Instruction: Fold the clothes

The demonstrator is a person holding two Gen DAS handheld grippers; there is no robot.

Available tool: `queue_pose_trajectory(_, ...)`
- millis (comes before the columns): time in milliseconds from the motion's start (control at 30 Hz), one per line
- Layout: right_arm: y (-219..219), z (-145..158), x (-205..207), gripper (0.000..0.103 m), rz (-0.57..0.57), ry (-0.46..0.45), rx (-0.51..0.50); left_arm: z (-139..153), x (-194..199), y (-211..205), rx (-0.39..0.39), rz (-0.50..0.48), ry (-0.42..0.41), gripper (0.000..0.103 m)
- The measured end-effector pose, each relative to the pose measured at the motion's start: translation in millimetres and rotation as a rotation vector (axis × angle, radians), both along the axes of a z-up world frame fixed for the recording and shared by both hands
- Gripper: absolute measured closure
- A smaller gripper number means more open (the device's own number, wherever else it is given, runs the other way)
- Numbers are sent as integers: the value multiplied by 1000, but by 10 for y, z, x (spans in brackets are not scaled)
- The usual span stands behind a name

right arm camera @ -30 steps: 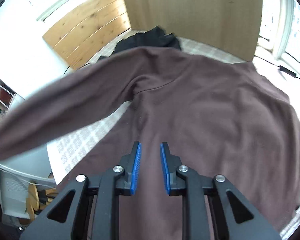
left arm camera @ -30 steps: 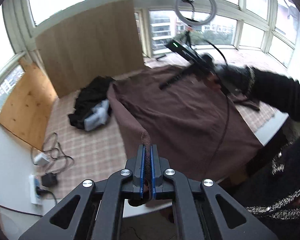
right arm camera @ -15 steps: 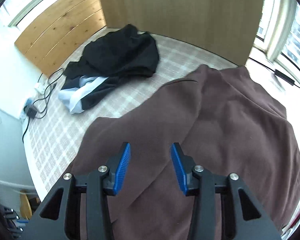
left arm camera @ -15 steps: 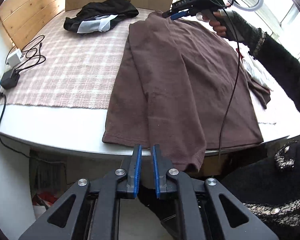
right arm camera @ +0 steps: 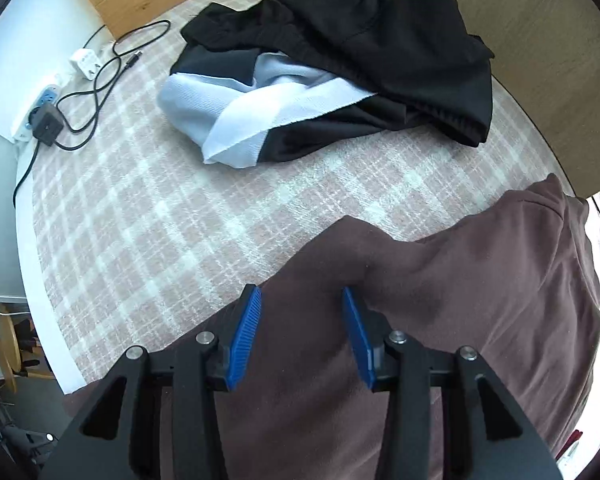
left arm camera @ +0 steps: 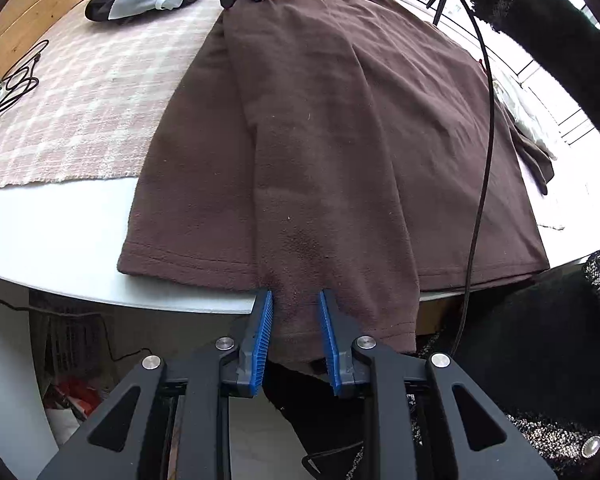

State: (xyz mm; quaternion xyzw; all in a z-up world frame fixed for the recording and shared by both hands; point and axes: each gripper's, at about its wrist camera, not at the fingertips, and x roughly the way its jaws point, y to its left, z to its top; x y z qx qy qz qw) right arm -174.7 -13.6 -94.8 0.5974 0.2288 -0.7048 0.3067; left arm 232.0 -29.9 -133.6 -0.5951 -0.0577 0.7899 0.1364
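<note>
Brown top (left arm camera: 340,128) lies flat on the table (left arm camera: 52,236), partly over the checked cloth (left arm camera: 84,92), hem at the near edge. One sleeve is folded down over the body, its cuff hanging past the table edge. Left gripper (left arm camera: 294,320) has its jaws apart, cuff fabric between them, not clamped. Right gripper (right arm camera: 300,324) has its jaws wide apart, over the shoulder end of the top. Fabric plain, slightly linty, few wrinkles. Black-and-white garment pile (right arm camera: 332,60) sits apart on the cloth.
</note>
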Motion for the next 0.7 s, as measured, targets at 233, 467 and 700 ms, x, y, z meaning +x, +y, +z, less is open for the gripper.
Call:
queue_pose_trajectory(233,86,25,-30,102,-12,-3,-33,227,87,-180,29,24,46,101)
queue_pose_trajectory(467,252,161,-103,102,-78,-114,-104,292,68,-249,30,39,51,101)
queue_pose_trajectory(700,108,63,-56,85,-118,-162,-44,267,48,-127,21,-27,45,101)
